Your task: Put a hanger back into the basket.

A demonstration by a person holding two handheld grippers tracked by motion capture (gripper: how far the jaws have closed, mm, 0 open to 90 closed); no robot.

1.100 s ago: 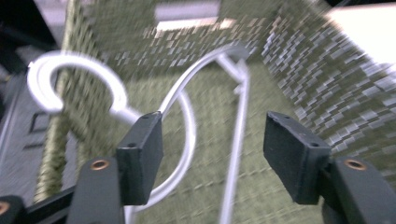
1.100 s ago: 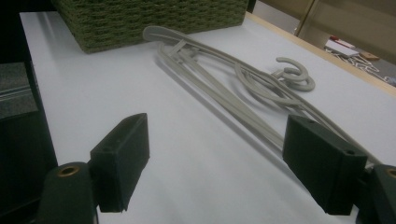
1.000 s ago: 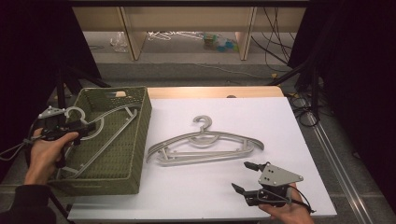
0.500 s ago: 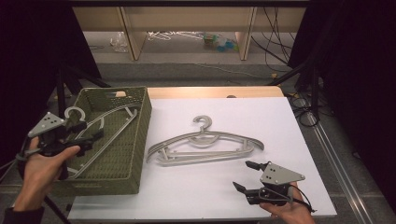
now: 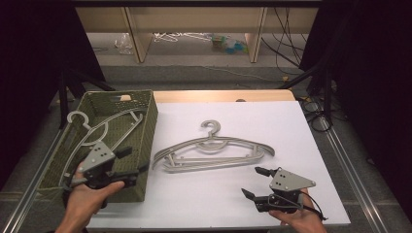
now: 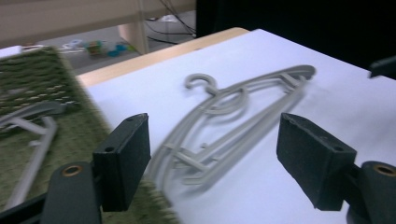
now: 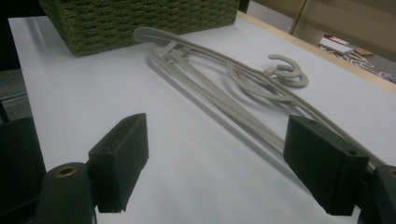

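On the white table (image 5: pixel 204 199) lies a stack of grey plastic hangers (image 5: pixel 214 150), hooks pointing away from me. Another grey hanger (image 5: pixel 97 128) rests inside the green woven basket (image 5: pixel 145 121) at the left. My left gripper (image 5: pixel 132 161) hovers over the basket's near right corner. Its jaws have just been opening and stand open with nothing between them; ahead of them lie the stacked hangers (image 6: pixel 243 107) and, at the left, the basket (image 6: pixel 42 79). My right gripper (image 5: pixel 255 182) stands open near the table's front right, facing the hangers (image 7: pixel 224 79) and the basket (image 7: pixel 140 18).
A wooden strip (image 5: pixel 223 95) edges the table's far side. Beyond it, wooden shelving legs (image 5: pixel 136 34) and loose items sit on the floor. Black stand legs (image 5: pixel 63 92) and cables (image 5: pixel 316 107) flank the table. White table surface lies between the hangers and the front edge.
My left gripper has left the hook end of the hanger in the basket and moved right, over the basket's near right corner, its jaws wider apart. The right gripper has stayed put.
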